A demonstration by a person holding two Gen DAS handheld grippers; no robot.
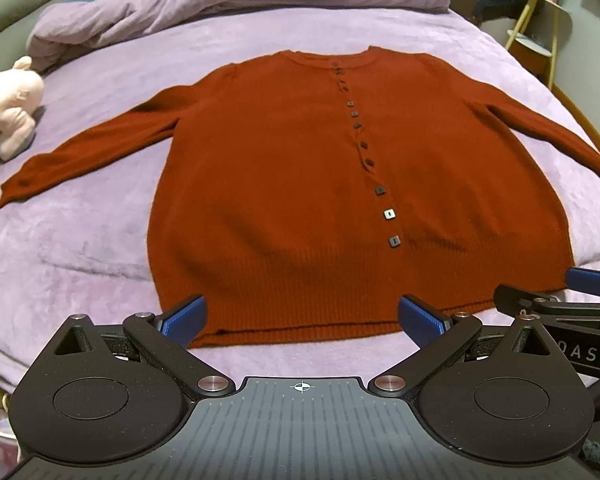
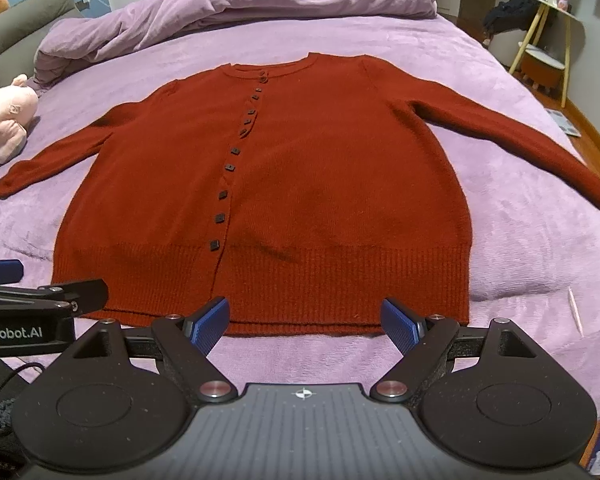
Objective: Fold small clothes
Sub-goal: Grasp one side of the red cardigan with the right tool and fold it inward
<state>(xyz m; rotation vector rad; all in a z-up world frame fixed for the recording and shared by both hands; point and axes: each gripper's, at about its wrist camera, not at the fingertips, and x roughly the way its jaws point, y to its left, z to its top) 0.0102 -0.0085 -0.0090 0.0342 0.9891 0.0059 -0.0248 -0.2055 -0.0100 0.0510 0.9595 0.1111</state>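
Both claws, left (image 1: 300, 322) and right (image 2: 305, 322), are hanging apart just short of the cardigan (image 1: 320, 184) we are seeing lying flat on the bed (image 1: 80, 240), and pinching one knit layer risks dragging it crooked.

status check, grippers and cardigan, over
Left gripper and right gripper open, holding nothing, at the hem. Cardigan flat, buttoned, sleeves spread, unfolded. Plush toy beside left sleeve, not touching.
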